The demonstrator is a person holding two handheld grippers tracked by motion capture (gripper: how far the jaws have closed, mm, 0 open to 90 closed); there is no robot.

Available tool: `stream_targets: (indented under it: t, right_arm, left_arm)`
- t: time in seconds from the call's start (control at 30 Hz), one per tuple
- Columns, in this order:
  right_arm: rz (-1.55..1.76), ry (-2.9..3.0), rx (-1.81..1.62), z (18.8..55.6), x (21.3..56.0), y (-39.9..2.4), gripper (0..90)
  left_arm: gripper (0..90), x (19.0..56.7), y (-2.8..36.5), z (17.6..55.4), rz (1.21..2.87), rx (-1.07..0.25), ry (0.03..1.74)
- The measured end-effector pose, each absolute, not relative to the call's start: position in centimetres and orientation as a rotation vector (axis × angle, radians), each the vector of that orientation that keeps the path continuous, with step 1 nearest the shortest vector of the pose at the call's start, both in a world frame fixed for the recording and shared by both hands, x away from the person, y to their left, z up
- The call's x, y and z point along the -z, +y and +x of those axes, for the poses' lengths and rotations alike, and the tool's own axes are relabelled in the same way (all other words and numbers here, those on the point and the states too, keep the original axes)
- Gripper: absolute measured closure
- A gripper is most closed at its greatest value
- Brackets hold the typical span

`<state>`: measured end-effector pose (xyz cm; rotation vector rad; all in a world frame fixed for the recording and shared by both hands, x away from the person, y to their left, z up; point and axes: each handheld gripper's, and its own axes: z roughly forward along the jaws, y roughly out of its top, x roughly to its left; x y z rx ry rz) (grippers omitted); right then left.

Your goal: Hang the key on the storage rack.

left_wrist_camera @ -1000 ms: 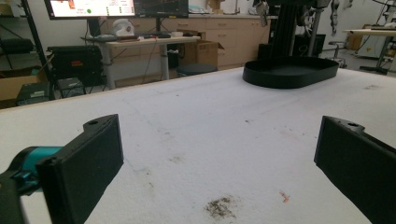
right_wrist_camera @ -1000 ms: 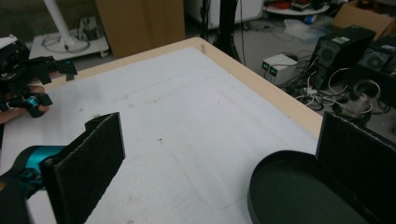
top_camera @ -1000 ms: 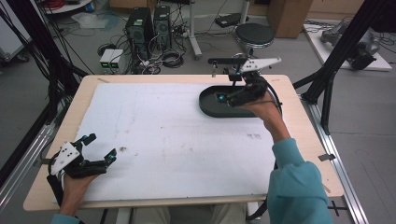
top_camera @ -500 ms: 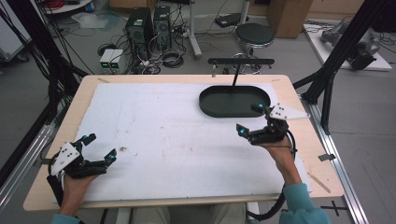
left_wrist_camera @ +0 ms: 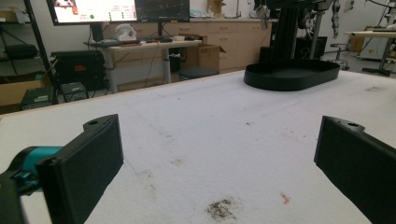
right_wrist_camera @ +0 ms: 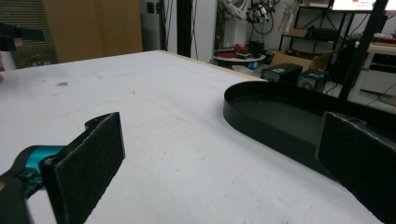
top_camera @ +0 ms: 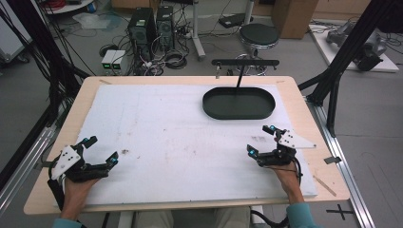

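A black oval tray (top_camera: 239, 103) lies empty on the white mat at the table's far right; it is also in the left gripper view (left_wrist_camera: 292, 74) and the right gripper view (right_wrist_camera: 275, 116). My left gripper (top_camera: 100, 151) rests open near the front left corner, its jaws wide apart with nothing between them (left_wrist_camera: 219, 168). Near the front right, my right gripper (top_camera: 261, 139) is open too, well short of the tray, its jaws empty (right_wrist_camera: 219, 163).
A white foam mat (top_camera: 180, 137) covers most of the wooden table (top_camera: 90, 85), with a few dark smudges. A black T-shaped stand (top_camera: 244, 64) rises behind the tray. Beyond the table are computers, cables and a stool (top_camera: 259, 35).
My right gripper has pulled back from over the tray toward the front right of the table. The left gripper has stayed put.
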<state>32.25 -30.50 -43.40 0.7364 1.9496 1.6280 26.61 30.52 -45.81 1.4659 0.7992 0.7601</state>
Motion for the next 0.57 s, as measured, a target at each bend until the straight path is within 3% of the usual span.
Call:
stream_targets:
  t: [0.57]
  right_arm:
    - [0.762,1.884,-1.668,31.6,44.8,-31.6,0.6]
  left_arm:
    - [1.7,45.8,30.5,26.6,1.467,-0.758,0.796]
